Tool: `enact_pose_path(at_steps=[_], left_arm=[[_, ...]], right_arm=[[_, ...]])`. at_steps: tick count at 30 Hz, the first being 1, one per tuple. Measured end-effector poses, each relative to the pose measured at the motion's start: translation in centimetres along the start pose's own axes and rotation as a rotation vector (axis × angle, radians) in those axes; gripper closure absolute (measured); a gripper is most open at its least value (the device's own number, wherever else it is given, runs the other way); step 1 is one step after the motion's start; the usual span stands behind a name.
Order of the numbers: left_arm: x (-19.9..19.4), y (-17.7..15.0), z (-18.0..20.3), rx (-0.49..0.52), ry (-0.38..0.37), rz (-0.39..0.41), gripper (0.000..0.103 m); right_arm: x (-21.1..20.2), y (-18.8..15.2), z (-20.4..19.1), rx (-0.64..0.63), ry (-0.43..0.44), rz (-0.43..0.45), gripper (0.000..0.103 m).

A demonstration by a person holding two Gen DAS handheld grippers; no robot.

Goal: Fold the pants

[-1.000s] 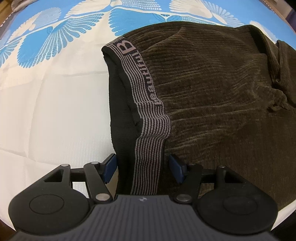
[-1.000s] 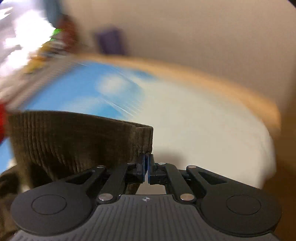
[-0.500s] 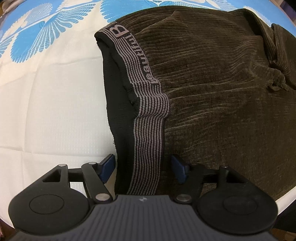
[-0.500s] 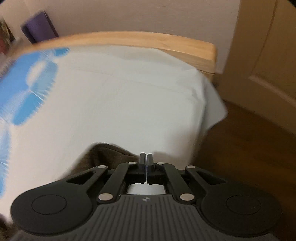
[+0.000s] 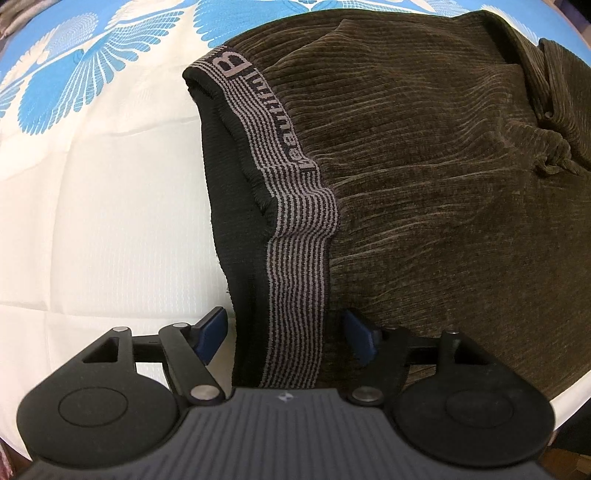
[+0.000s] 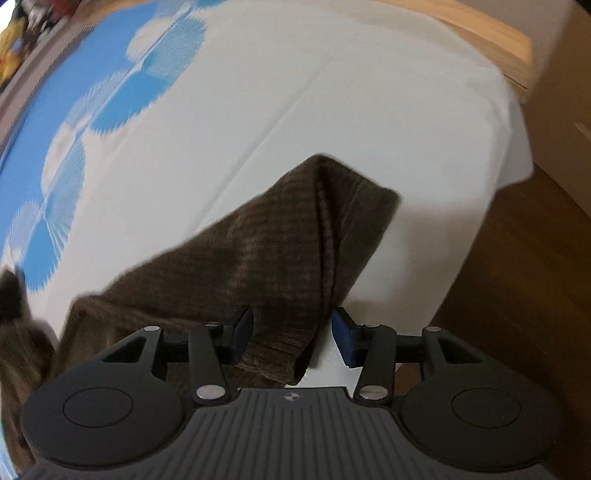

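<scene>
1. The brown pants (image 5: 424, 192) lie on the bed sheet (image 5: 92, 221), striped waistband (image 5: 295, 258) turned toward the white part of the sheet.
2. The left gripper (image 5: 284, 334) stands apart, straddling the waistband – its jaws have just been opening, pads clear of the cloth.
3. The right gripper (image 6: 291, 334) has just been opening too – a pant leg end (image 6: 295, 258) sits loosely between the jaws.
4. Beyond the sheet: a wooden bed frame (image 6: 498, 33) and dark wood floor (image 6: 524, 295).

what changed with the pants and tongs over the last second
The right tongs have just been opening, letting go of the corduroy pants' leg hem, which still lies loose between them. The left tongs widened slightly astride the striped waistband. The bedsheet is unchanged.
</scene>
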State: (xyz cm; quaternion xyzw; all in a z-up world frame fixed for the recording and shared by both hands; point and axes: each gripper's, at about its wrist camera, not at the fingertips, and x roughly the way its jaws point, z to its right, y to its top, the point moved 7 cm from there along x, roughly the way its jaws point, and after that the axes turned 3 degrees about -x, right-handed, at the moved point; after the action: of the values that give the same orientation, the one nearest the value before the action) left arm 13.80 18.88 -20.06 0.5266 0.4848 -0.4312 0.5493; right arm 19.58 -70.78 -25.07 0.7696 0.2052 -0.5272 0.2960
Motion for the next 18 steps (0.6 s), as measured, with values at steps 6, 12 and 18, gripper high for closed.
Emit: enact_pose_path(at_steps=[6, 12, 18], left_arm=[[0.2, 0.2, 0.4, 0.011, 0.013, -0.002, 0.026], [0.1, 0.2, 1.3, 0.023, 0.029, 0.000, 0.026], [-0.1, 0.0, 1.3, 0.012, 0.020, 0.004, 0.026]], right_arm=[[-0.1, -1.7, 0.0, 0.118, 0.079, -0.058, 0.065], [-6.1, 1.6, -2.5, 0.064, 0.156, 0.275, 0.100], [-10.3, 5.1, -6.1, -0.158, 0.106, 0.685, 0.035]])
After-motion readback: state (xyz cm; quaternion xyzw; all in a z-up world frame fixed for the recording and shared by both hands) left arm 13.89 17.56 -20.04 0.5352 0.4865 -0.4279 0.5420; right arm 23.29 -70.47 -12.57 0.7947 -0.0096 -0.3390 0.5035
